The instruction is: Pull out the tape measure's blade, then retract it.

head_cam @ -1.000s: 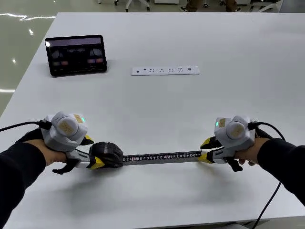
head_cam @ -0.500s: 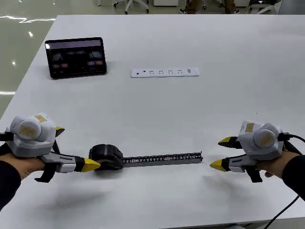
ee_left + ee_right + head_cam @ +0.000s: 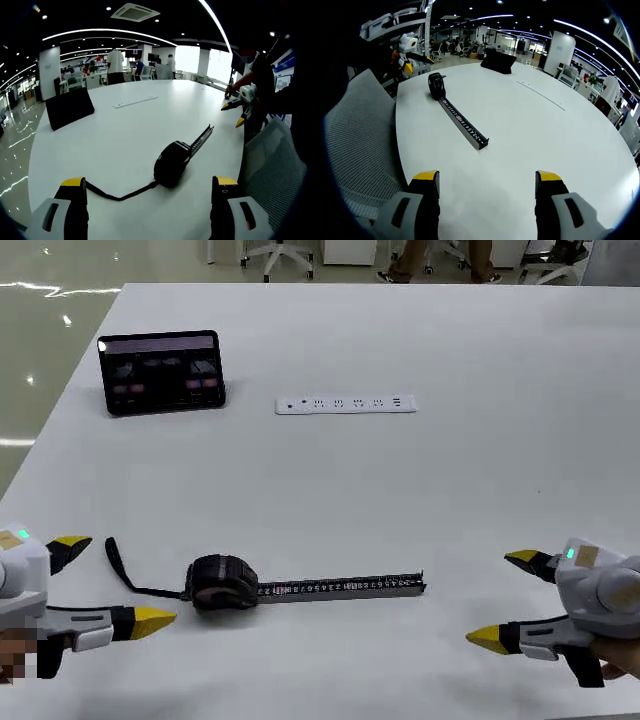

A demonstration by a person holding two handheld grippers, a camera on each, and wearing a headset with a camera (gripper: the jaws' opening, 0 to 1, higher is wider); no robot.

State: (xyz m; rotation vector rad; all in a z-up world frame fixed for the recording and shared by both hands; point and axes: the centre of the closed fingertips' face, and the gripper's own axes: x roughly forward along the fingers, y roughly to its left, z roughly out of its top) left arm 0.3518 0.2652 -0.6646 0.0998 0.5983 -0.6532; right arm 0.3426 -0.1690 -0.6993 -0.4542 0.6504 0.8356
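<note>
Your left gripper and right gripper gape empty; clamp the black, likely grippy tape measure case, pinch its stiff, springy steel blade at its 3 o'clock tip.

One tape measure, one dark tablet, one white power strip, one white table, two yellow-tipped grippers, a left gripper and a right gripper.

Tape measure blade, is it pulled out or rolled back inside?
Pulled out. The blade lies straight on the table, sticking out of the black case, with its numbers showing.
</note>
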